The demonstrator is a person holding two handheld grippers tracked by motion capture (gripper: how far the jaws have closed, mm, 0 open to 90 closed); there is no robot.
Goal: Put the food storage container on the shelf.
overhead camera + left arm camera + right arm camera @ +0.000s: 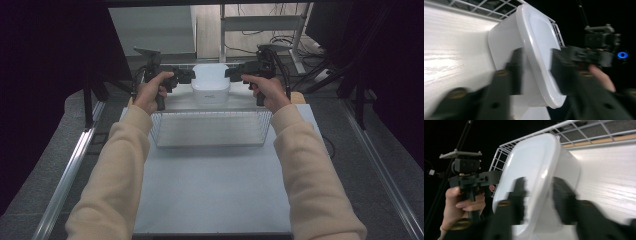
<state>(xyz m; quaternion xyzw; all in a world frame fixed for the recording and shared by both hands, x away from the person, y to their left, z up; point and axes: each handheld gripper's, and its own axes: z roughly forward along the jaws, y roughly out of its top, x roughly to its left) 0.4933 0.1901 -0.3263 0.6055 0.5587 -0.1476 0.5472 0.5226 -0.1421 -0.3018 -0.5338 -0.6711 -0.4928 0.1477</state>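
Surface (210, 190): pale rectangular top, largest item, bare across its near half.

Wire basket (210, 129): white mesh, low and wide, standing across the middle of the surface, nothing visible inside it.

Lidded container (210, 85): white plastic tub with a rounded lid, resting on the surface at the far side, just beyond the basket's far wall. In the left gripper view the lid rim (536, 57) runs between the fingers.

Left gripper (186, 76): held at the container's left side, pointing inward. Fingers (515, 72) stand about half open, one on each side of the lid rim, with a gap showing to the rim; not clamping.

Right gripper (234, 74): mirror position at the container's right side. Fingers (520, 197) likewise part open around the rim, no pressure apparent; blur hides the exact clearance.

Risk note: with both pairs straddling the rim but loose, a withdrawal off-line would likely catch the lip and drag or tip the container toward the basket. An uneven pull from one side could twist it on the surface. If a lift is intended, closing on the smooth rim alone may slip.
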